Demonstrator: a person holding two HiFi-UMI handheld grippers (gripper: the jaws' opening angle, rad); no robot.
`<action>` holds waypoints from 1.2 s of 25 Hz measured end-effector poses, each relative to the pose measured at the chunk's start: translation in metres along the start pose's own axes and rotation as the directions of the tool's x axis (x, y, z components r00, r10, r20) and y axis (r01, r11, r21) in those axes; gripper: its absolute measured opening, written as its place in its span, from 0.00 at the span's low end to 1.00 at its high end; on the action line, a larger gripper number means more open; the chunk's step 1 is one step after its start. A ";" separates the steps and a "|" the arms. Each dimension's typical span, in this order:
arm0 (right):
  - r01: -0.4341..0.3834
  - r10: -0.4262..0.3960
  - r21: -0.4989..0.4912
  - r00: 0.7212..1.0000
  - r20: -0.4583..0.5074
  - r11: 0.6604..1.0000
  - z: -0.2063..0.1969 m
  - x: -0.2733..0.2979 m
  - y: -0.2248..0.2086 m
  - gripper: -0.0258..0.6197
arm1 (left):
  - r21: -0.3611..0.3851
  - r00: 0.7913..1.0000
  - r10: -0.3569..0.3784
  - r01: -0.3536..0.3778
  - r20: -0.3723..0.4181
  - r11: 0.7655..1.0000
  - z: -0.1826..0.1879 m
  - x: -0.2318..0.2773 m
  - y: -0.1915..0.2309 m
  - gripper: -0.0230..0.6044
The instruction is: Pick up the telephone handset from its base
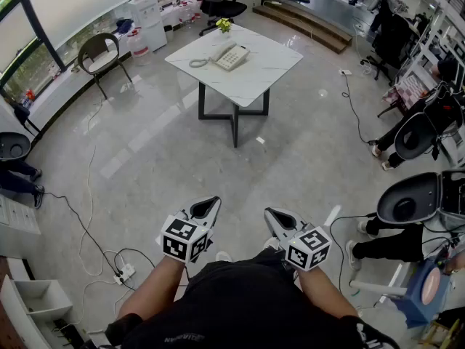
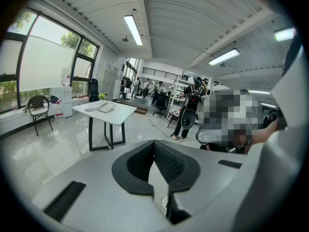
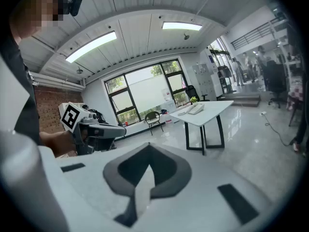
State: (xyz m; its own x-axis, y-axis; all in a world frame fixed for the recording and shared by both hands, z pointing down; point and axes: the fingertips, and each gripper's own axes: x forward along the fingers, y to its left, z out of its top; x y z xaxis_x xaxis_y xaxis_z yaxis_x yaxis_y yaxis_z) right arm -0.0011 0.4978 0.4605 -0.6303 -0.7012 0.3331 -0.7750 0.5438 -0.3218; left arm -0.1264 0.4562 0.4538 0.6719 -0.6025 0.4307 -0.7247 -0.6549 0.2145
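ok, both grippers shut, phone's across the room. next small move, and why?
Probably step forward toward the white table. The telephone, with the handset resting on it, sits across open floor, well out of reach, while the left gripper and right gripper are shut, empty, close to the body. Opening a gripper can wait.

Telephone (image 1: 231, 57) on counter (image 1: 251, 78), plant (image 1: 224, 25) at counter's far edge. Chair (image 1: 102, 53) left of counter, office chair (image 1: 220, 4) behind it. Left claw (image 1: 209, 203) and right claw (image 1: 274, 214) well before counter, side by side.
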 end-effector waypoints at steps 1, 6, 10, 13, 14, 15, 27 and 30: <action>0.000 0.000 0.000 1.000 0.000 1.000 0.000 0.000 0.000 0.04 | 0.002 1.000 0.001 -0.001 0.001 1.000 0.000 0.000 0.000 0.04; -0.006 0.006 -0.011 1.000 0.001 1.000 0.001 -0.004 0.004 0.04 | -0.001 1.000 -0.002 0.002 0.004 1.000 0.001 0.000 -0.004 0.04; -0.006 0.007 -0.022 1.000 0.007 1.000 0.004 -0.003 0.007 0.04 | 0.002 1.000 -0.013 0.013 0.011 1.000 0.003 0.001 -0.005 0.04; -0.011 0.011 -0.007 1.000 0.020 1.000 0.005 -0.002 0.008 0.04 | 0.001 1.000 -0.018 0.018 0.012 1.000 0.002 0.001 -0.005 0.04; -0.018 0.018 0.005 1.000 0.025 1.000 0.005 -0.002 0.010 0.04 | -0.004 1.000 -0.018 0.018 0.012 1.000 0.002 0.001 -0.005 0.04; -0.026 0.026 0.016 0.999 0.028 1.000 0.005 -0.002 0.011 0.04 | -0.013 1.000 -0.019 0.019 0.011 1.000 0.002 0.002 -0.005 0.04; -0.019 0.019 0.009 1.000 0.024 1.000 -0.001 0.002 0.023 0.04 | -0.087 0.999 -0.040 0.039 -0.006 0.995 -0.014 -0.007 0.001 0.04; -0.002 0.002 0.026 1.000 0.017 1.000 -0.003 -0.001 0.022 0.04 | -0.089 0.999 -0.041 0.040 -0.009 0.995 -0.019 -0.012 0.003 0.04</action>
State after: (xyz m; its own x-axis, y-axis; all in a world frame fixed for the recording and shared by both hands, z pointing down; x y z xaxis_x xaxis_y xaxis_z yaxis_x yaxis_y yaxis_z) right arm -0.0178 0.5119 0.4554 -0.6307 -0.7080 0.3178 -0.7724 0.5330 -0.3455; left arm -0.1398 0.4699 0.4655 0.6998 -0.5708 0.4295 -0.7077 -0.6355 0.3086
